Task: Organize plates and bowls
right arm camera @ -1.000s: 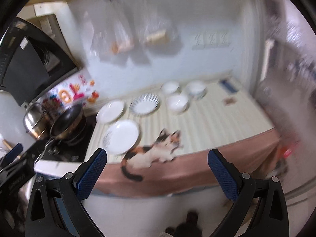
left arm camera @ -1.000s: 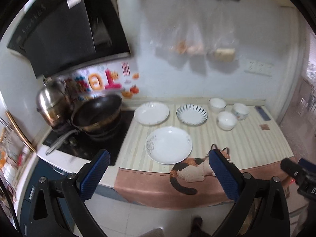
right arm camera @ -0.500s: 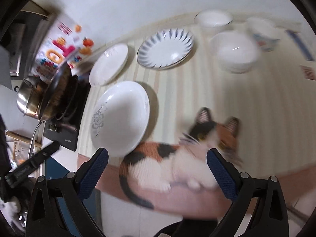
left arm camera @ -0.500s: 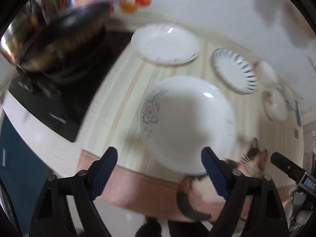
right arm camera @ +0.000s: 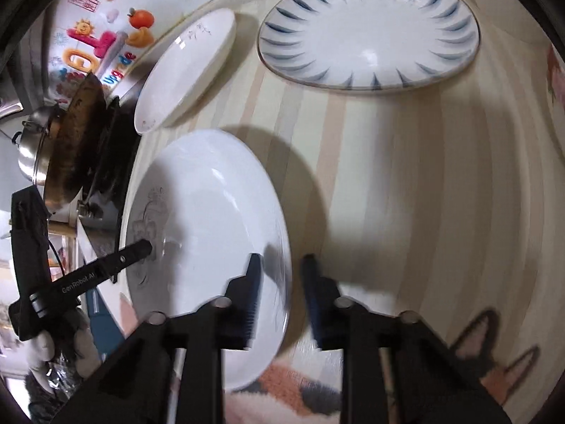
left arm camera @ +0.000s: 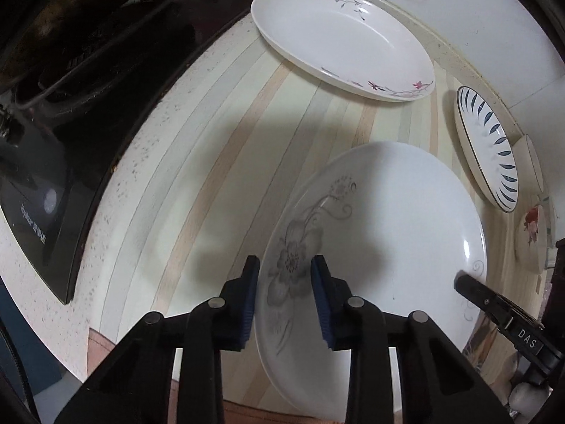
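Both grippers are down on the same dish now: the big white plate (left arm camera: 385, 247) with the grey flower print, sitting at the front edge of the countertop (left arm camera: 197, 162), just beside the black cooktop (left arm camera: 53, 183). The left gripper (left arm camera: 285, 296) straddles the plate's left rim, one blue pad outside, one over the flower; its jaws are closing, with a little gap visible, so no firm pinch yet. The right gripper (right arm camera: 280, 288) brackets the opposite rim, its fingers narrowed around that edge with the rim between them; motion blur keeps me from saying the pads really bite.

To do this well, I'd judge the thing is symmetry: let both sets of pads seat on the rim before lifting, raise the two sides together and keep the plate level. One side leading would tip it.

And it will be slippery. Glazed ceramic, glossy, smooth, a shallow curved wall, a thin rim. The ribbed pads should help.

Likely landing spots wait at the back edge: a white oval plate (left arm camera: 339, 42) with a sprig pattern, and beside it a blue-petal plate (right arm camera: 367, 31), both glossy too. The counter wears a smooth striped covering in cream and tan, with a calico cat cloth (right arm camera: 289, 385) draped at the front edge.
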Tool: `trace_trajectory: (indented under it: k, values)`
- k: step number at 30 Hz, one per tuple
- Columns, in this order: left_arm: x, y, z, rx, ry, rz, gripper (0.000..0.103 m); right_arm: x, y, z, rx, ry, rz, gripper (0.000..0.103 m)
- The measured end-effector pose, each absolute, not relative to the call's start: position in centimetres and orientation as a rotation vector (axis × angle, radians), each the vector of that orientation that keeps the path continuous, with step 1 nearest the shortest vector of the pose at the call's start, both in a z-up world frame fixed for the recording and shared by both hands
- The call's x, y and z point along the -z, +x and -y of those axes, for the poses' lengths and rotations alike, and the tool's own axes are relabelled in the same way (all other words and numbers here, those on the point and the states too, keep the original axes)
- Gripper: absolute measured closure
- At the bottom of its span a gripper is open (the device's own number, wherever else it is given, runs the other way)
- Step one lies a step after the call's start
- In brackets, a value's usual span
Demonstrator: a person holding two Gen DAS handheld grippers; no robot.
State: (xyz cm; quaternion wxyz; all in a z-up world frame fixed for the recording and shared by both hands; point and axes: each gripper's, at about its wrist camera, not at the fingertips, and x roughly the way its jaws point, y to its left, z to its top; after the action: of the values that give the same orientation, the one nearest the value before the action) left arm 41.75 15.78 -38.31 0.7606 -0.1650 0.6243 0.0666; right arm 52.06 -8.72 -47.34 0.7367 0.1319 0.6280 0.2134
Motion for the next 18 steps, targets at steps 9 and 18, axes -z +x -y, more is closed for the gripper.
trace_trajectory:
  k: [9, 18]
  values:
    - [37.9, 40.9, -14.3, -0.129, -0.358, -1.329, 0.076, 46.4, 50.5, 10.2, -0.485, 0.249, -1.371, 0.089]
    - [36.3, 39.2, -9.0, -0.046, -0.32, -1.318, 0.076, 44.9, 47.7, 16.5, -0.454, 0.263, -1.351, 0.089]
